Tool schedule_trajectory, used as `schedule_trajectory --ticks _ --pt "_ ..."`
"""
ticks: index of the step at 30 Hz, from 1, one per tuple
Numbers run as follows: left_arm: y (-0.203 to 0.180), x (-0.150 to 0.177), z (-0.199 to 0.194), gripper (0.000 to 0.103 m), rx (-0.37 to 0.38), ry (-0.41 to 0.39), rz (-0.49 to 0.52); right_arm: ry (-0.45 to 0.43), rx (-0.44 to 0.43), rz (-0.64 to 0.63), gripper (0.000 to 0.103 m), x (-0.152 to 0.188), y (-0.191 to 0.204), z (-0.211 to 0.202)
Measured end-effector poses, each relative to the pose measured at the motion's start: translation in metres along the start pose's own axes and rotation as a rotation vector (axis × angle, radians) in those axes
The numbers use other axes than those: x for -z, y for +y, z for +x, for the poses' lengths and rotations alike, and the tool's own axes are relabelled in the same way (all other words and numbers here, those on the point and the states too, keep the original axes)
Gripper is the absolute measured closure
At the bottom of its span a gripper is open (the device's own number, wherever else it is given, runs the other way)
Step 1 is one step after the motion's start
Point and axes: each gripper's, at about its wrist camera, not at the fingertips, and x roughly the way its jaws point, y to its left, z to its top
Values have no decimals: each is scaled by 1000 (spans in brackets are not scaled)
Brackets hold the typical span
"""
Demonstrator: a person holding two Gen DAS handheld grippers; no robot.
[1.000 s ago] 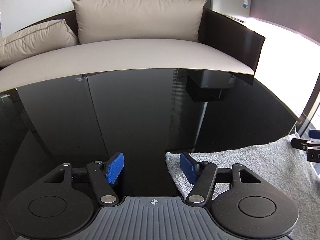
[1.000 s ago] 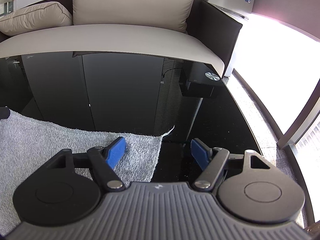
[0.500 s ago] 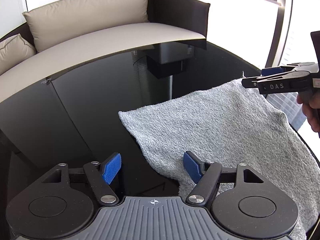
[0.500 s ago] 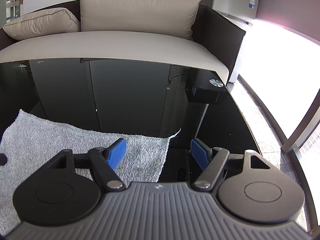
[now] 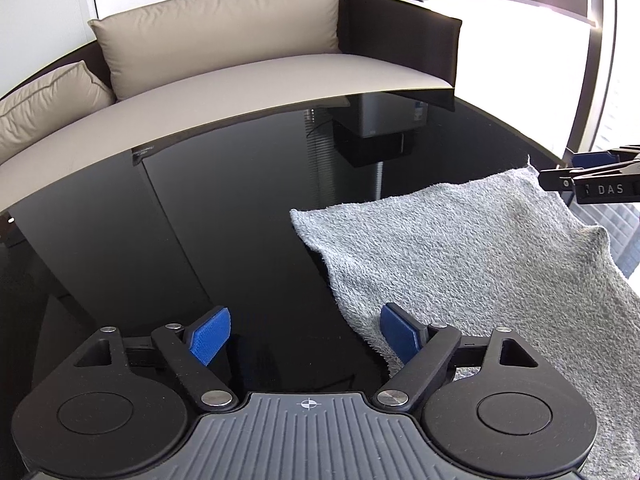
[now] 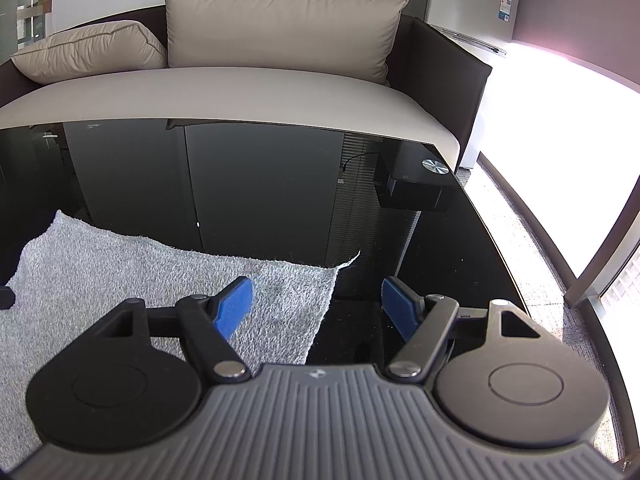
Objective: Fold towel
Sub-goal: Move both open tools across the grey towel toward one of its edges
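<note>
A grey terry towel [image 5: 472,248] lies spread flat on the glossy black table [image 5: 240,208]. My left gripper [image 5: 304,330] is open and empty, with its right finger over the towel's left edge. The towel also shows in the right wrist view [image 6: 120,276]. My right gripper [image 6: 318,306] is open and empty, straddling the towel's right edge near its far right corner. The right gripper's fingers also show in the left wrist view [image 5: 592,184], at the towel's far right corner.
A beige sofa [image 6: 248,84] with cushions runs along the table's far side. A dark box [image 6: 416,192] with a round silver disc sits past the table's right end. A fridge [image 6: 472,0] stands at the back right. Bright windows lie to the right.
The left wrist view has swung back to the left and pulled away a little. The right gripper has crept forward along the towel's right edge. Both grippers stay open.
</note>
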Motion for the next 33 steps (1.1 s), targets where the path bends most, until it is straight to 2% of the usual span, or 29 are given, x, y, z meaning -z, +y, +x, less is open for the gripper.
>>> schedule_trajectory --ticks 15,19,21,33 --pt "-6 13 -28 24 9 7 0 -11 -33 -3 29 8 10 -17" --pt "-5 16 -29 18 -11 -3 0 -2 -41 -20 29 12 16 -21" --pt "-1 16 -26 14 -18 -11 -17 3 -47 -20 29 15 18 -23" --pt "13 14 -21 15 -23 -20 -103 16 -56 -11 29 24 20 -27"
